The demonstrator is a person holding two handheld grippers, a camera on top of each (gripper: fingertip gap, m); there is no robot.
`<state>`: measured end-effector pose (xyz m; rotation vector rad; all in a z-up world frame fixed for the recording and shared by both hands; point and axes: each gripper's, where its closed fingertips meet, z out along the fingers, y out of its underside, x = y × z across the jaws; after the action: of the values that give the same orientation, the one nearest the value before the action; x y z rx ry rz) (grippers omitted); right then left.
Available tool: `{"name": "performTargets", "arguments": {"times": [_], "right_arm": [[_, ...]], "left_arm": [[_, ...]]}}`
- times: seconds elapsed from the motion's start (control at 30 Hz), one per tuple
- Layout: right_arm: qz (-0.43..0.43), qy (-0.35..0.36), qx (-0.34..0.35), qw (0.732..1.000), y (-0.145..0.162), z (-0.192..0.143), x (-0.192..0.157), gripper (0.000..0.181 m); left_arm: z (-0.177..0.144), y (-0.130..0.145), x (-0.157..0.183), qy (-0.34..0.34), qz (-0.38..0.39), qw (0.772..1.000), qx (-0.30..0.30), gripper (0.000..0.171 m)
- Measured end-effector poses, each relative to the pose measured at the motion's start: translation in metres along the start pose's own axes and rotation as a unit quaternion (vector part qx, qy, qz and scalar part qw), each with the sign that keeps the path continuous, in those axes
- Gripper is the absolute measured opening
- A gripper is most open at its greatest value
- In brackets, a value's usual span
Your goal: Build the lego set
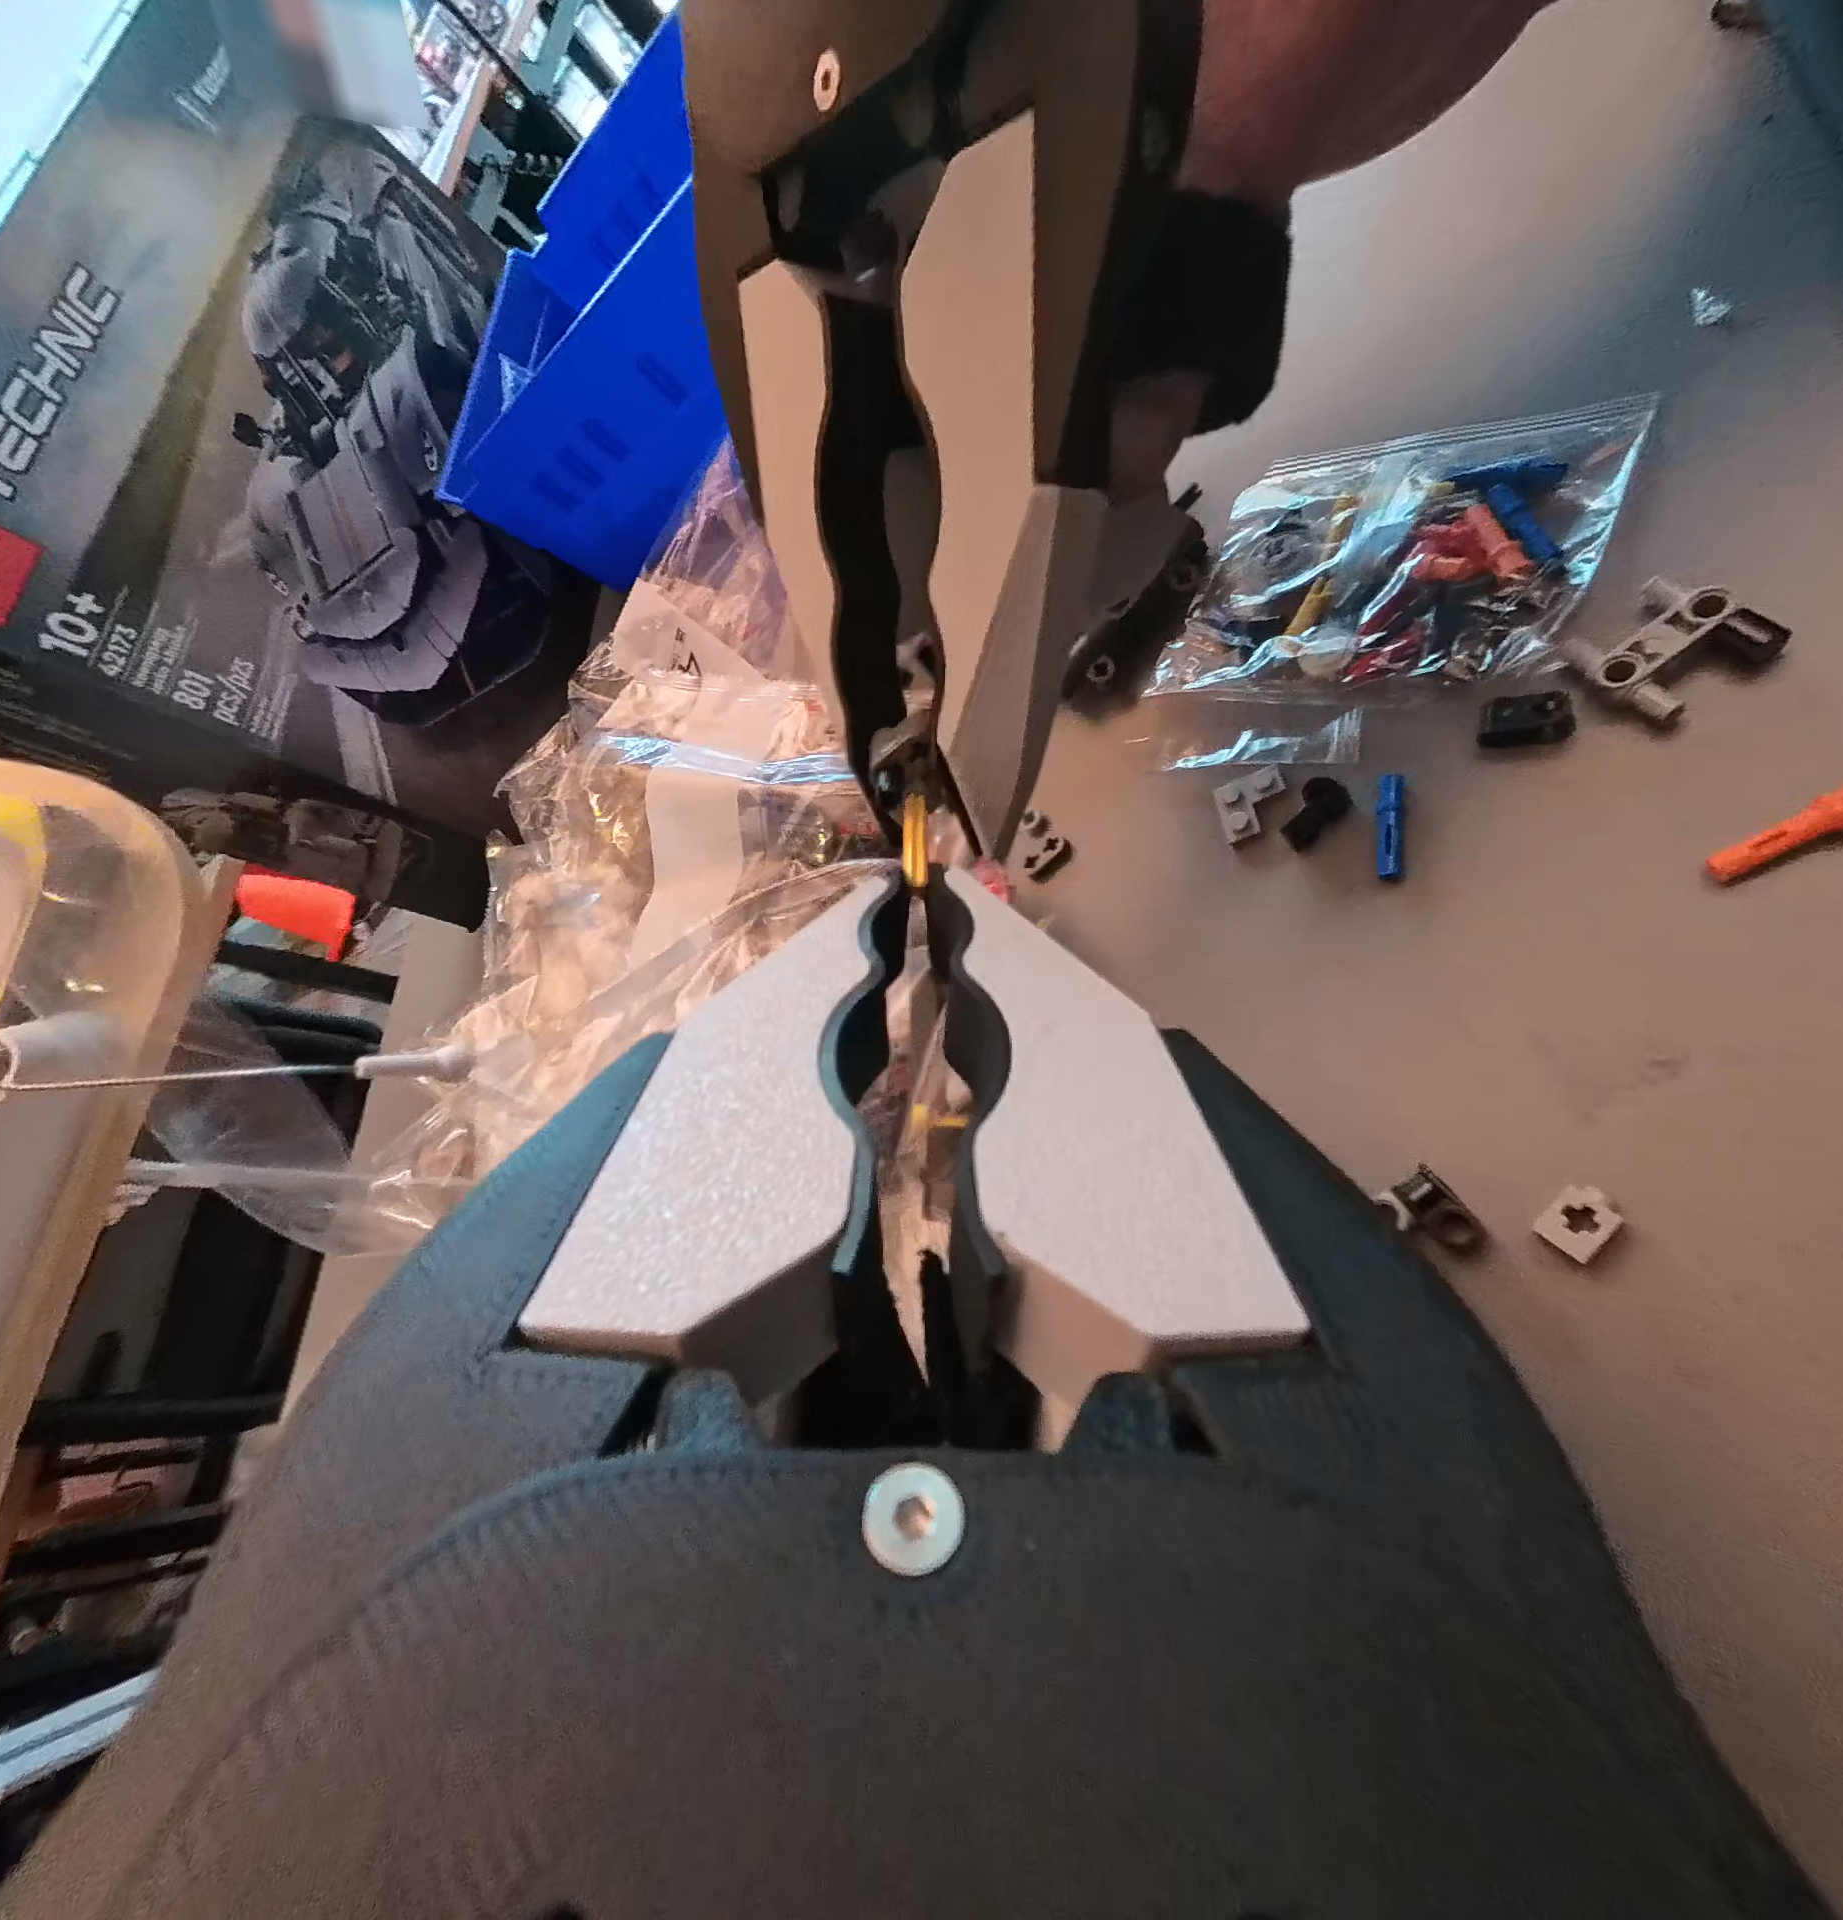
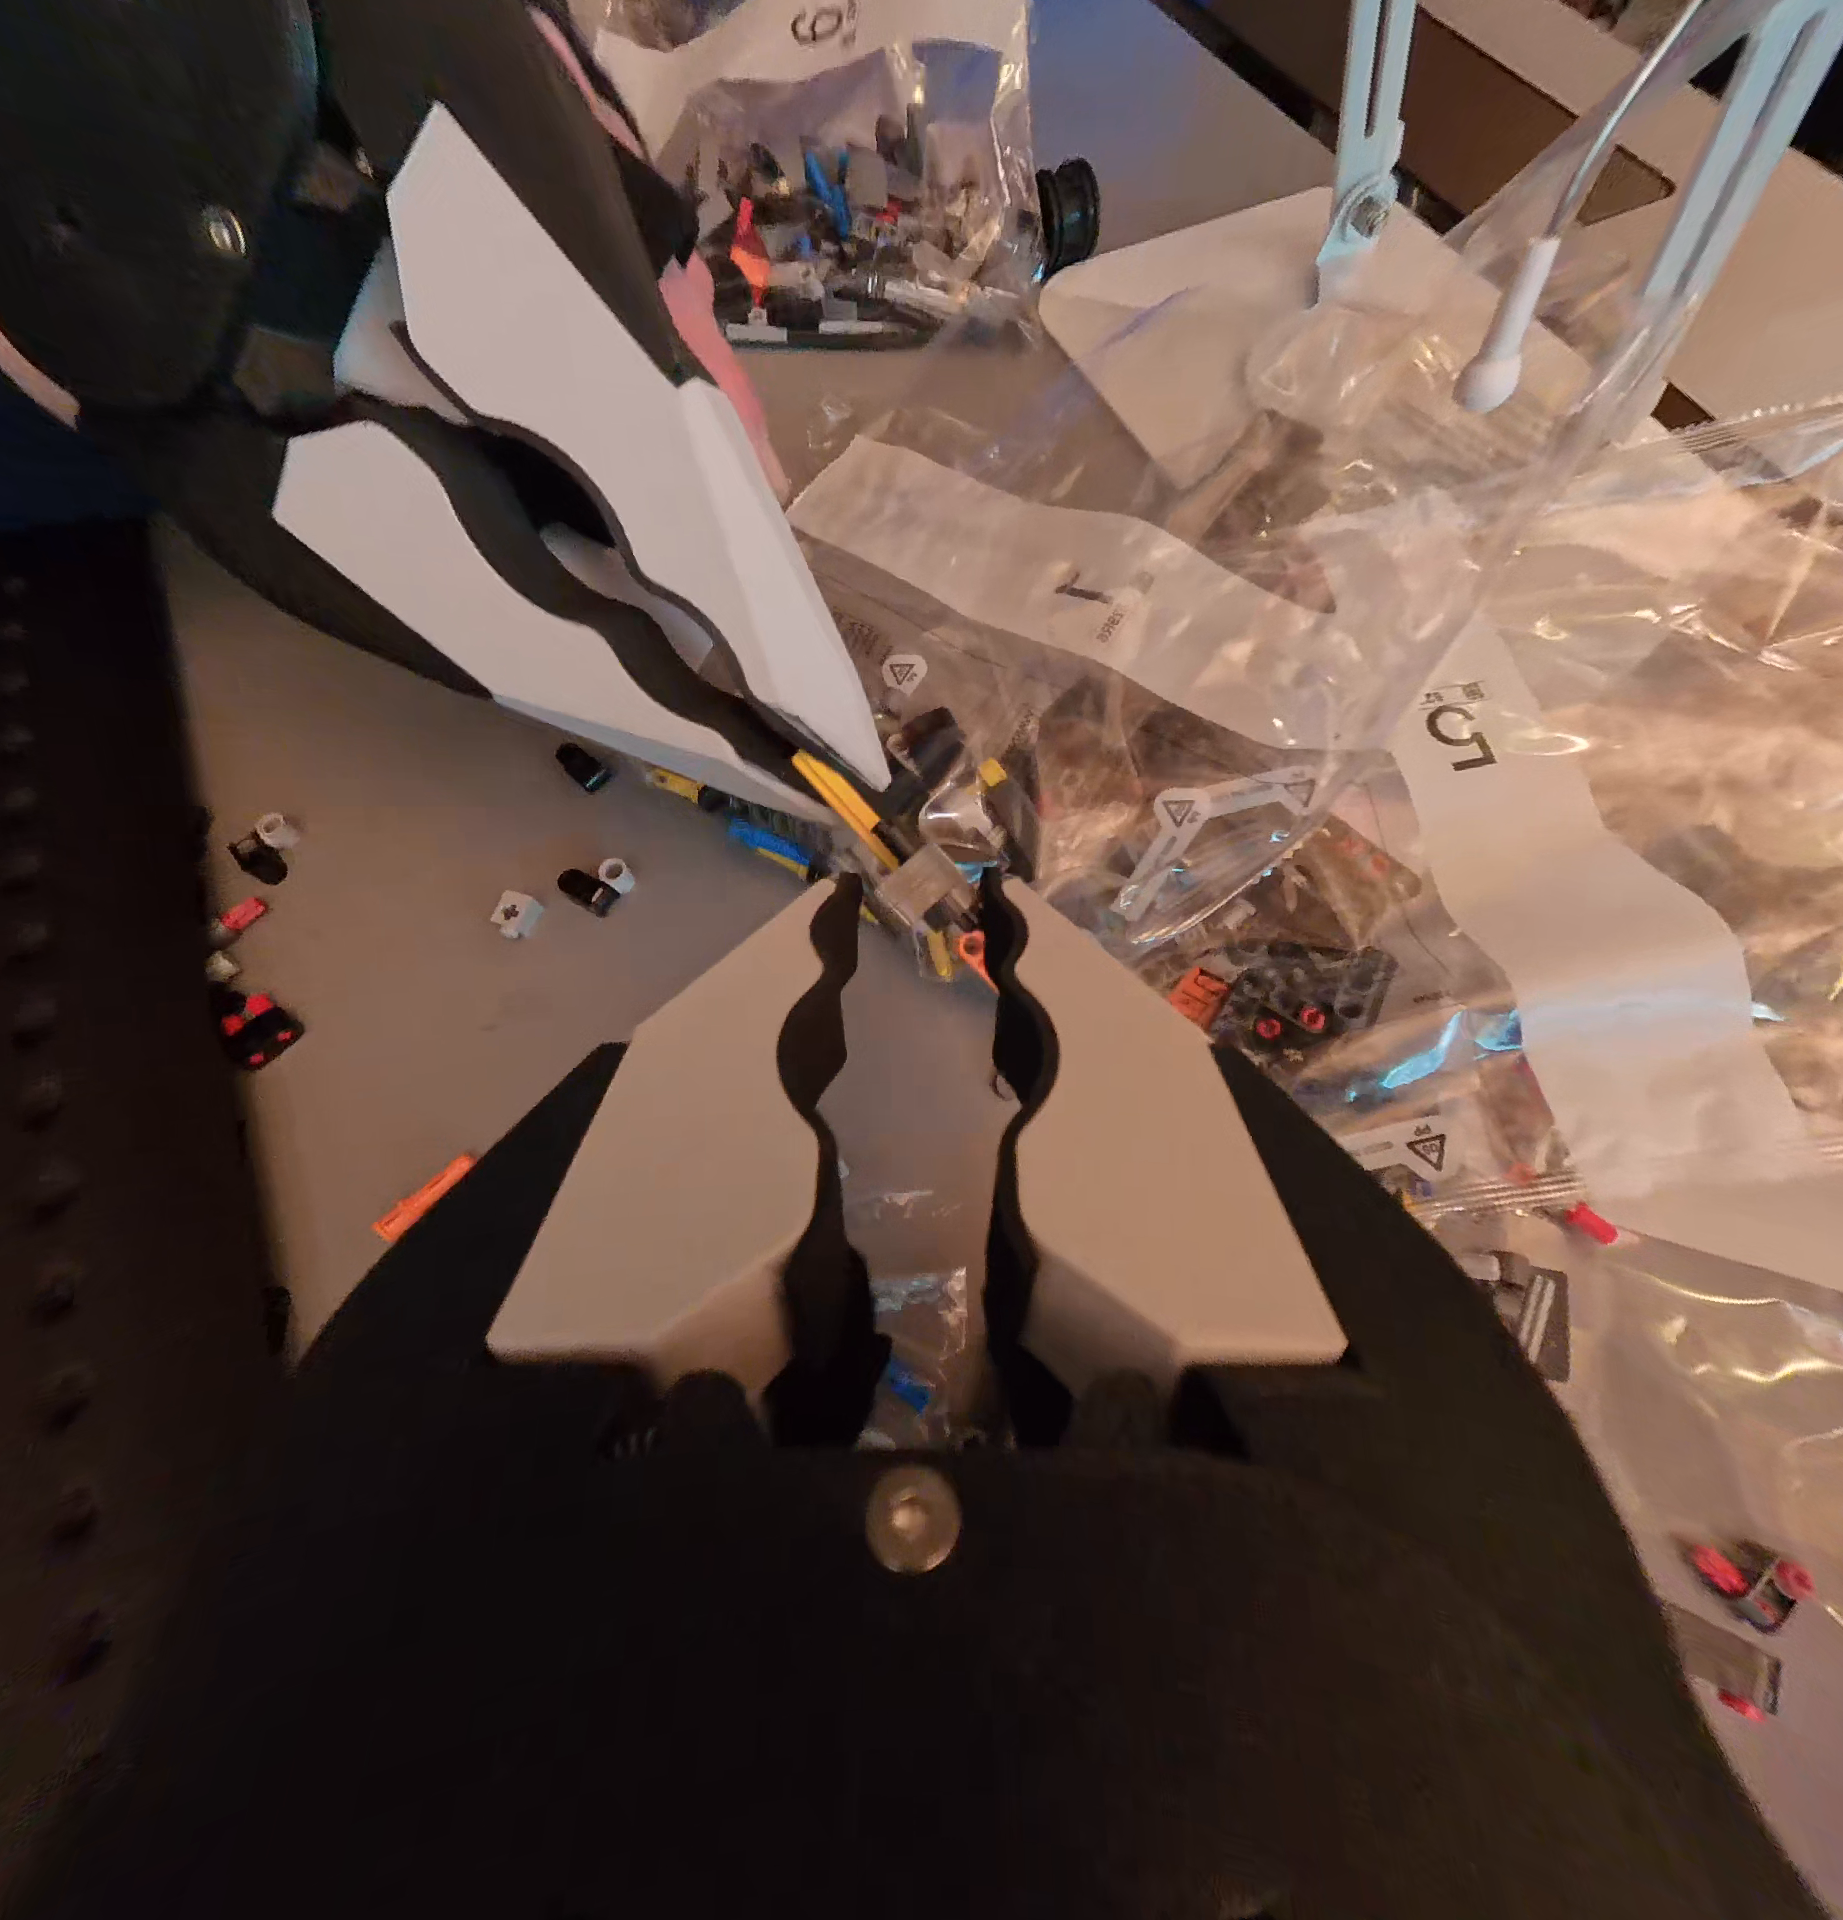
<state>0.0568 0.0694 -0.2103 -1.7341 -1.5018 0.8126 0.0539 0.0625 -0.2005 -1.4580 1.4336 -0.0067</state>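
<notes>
Left gripper jaws pressed nearly together, pinching a yellow axle at the very tips. Right gripper holds a small grey connector piece between its tips, jaws only a little parted; the left wrist view shows it closed on that same piece, tip to tip with the left. The axle's free end meets the piece just ahead of both tip pairs, above the grey table. Judged step: seating the axle in the piece's hole. To do it well: keep axle and hole on one line, push along the axle only, hold the piece square so it does not twist in the pads, and do not ease the left grip until the axle is seated. Risk: pinch is at the extreme tips, so the axle may pivot or spring out. Beyond and to the right of the right tips lie clear part bags with white printed strips bearing numerals and warning symbols. Far left of the left tips stands the dark set box, with a red logo square and printed lettering; writing not transcribed. Loose parts, among them an orange pin, lie right of the left tips.
</notes>
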Motion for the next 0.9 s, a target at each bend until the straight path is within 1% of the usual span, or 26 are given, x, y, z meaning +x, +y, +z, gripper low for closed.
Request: {"name": "performTargets", "arguments": {"times": [0.13, 0.27, 0.37, 0.53, 0.9], "right_arm": [[0.040, -0.008, 0.013, 0.999, -0.002, -0.005, 0.005, 0.021], [0.060, -0.006, 0.015, 0.998, -0.001, -0.004, 0.008, 0.022], [0.061, -0.001, 0.017, 0.998, -0.002, -0.005, 0.009, 0.019], [0.071, 0.006, 0.008, 0.997, 0.003, -0.003, 0.012, 0.019], [0.048, 0.029, 0.004, 0.998, 0.001, -0.006, 0.015, 0.016]], "left_arm": [[0.001, 0.000, -0.006, -0.031, 0.019, 0.999, -0.014, 0.001], [0.005, 0.002, -0.007, -0.052, 0.049, 0.997, -0.034, 0.001], [0.006, 0.001, -0.006, -0.062, 0.073, 0.995, -0.043, 0.001], [0.009, 0.001, -0.006, -0.075, 0.098, 0.991, -0.057, 0.002], [0.010, -0.003, -0.004, -0.085, 0.115, 0.988, -0.058, 0.001]]}}
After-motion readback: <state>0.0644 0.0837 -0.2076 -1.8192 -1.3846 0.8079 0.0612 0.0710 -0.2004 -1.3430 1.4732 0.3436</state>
